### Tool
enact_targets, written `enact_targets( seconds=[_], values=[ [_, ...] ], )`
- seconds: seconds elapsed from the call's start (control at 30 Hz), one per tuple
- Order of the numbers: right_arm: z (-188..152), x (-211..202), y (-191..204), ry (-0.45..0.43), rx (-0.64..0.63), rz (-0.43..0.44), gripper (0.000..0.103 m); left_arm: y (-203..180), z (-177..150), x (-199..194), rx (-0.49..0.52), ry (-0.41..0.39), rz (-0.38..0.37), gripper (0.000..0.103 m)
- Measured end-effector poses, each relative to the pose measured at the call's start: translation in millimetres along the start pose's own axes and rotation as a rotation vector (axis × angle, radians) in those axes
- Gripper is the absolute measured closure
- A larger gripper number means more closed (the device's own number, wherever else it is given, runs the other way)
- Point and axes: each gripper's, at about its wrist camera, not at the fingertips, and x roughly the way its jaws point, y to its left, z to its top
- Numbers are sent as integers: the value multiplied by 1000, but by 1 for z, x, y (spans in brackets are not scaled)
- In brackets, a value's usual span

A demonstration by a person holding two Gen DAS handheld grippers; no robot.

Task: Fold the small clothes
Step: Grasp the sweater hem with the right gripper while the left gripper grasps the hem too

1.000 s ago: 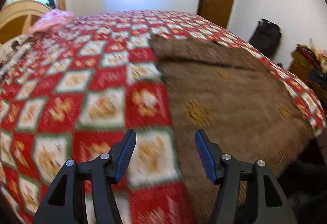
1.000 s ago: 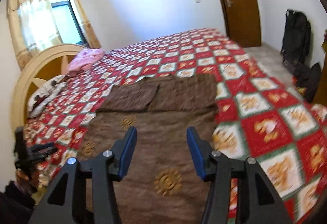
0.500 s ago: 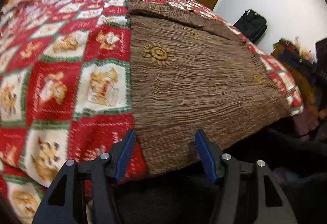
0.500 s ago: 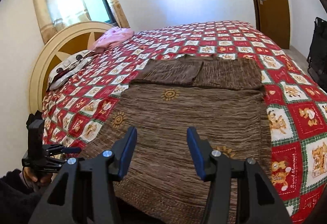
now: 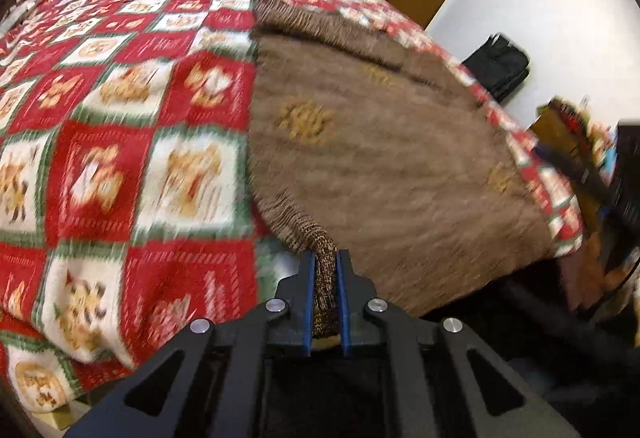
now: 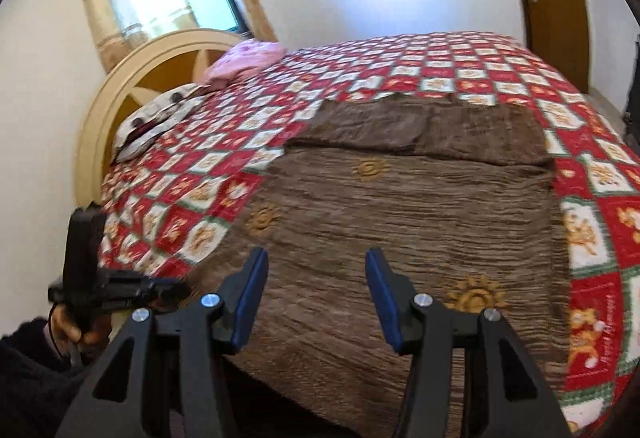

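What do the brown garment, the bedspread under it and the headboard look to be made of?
Brown garment: crinkled woven or knit fabric, matte, with gold sun motifs.
Bedspread: soft, thick printed blanket, probably fleece or plush.
Headboard: looks like wood, cream-painted rim around brown panels.

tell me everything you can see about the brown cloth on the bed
The brown cloth is a crinkled, ribbed-looking fabric dotted with golden sun motifs. It lies spread flat on the red-and-white checkered bedspread, its near edge hanging over the bed's side. Its far end is folded back on itself into a darker band. The left gripper has its fingers shut on a near corner, lifting it slightly. The right gripper hovers open above the near edge, not touching.
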Motion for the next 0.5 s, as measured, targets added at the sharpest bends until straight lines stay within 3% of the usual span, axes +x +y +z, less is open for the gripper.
enact_targets(
  seconds=[0.03, 0.13, 0.33, 0.5],
  values=[
    [0, 3, 4, 4, -14, 19, 48, -4, 9, -3, 0, -13, -19, 94],
    [-3, 12, 18, 11, -62, 68, 34, -19, 38, -7, 19, -51, -54, 94],
    [-12, 41, 57, 63, -191, 190, 22, -43, 74, 8, 90, -18, -48, 93],
    [-15, 88, 80, 139, -288, 111, 22, -49, 79, 15, 122, 29, -51, 93]
  ],
)
